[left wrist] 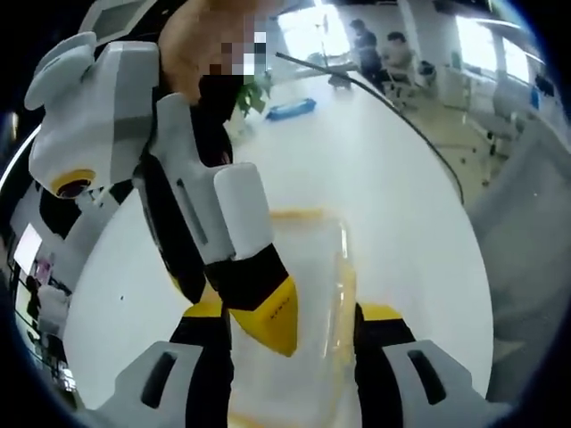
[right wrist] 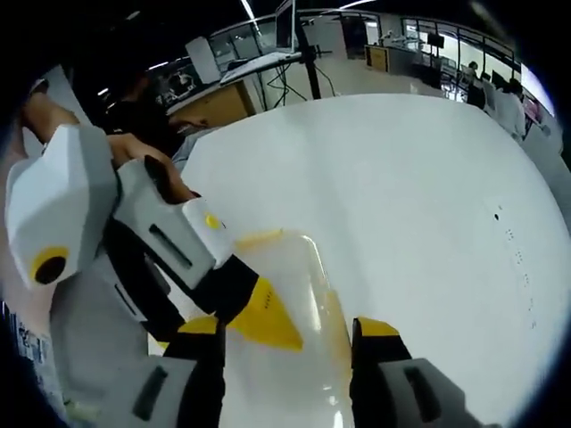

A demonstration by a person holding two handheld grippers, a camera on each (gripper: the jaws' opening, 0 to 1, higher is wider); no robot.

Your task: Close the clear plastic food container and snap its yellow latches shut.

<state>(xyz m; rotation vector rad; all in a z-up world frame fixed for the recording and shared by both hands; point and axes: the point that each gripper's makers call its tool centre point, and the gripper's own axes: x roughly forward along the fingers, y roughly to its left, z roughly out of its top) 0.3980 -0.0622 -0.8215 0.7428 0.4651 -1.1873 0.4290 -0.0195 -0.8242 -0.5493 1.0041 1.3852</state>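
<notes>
The clear plastic food container [left wrist: 308, 267] with yellow latches [left wrist: 347, 294] lies on the white table, between the jaws of my left gripper [left wrist: 292, 314]. Those jaws stand wide apart, one at each long side. My right gripper [left wrist: 272, 321] reaches in from the upper left, one yellow-tipped finger resting on the container's near left part; its other finger is hidden. In the right gripper view the container [right wrist: 294, 276] likewise sits between the spread jaws of my right gripper [right wrist: 287, 328], and my left gripper [right wrist: 263, 323] rests a yellow tip on it. Whether the lid is fully seated is unclear.
The round white table [left wrist: 393, 187] stretches beyond the container. A blue object [left wrist: 290, 109], a small green plant [left wrist: 254, 94] and a black cable [left wrist: 401, 116] lie at its far side. A person's hand [right wrist: 156, 174] holds the left gripper. Desks [right wrist: 268, 62] stand behind.
</notes>
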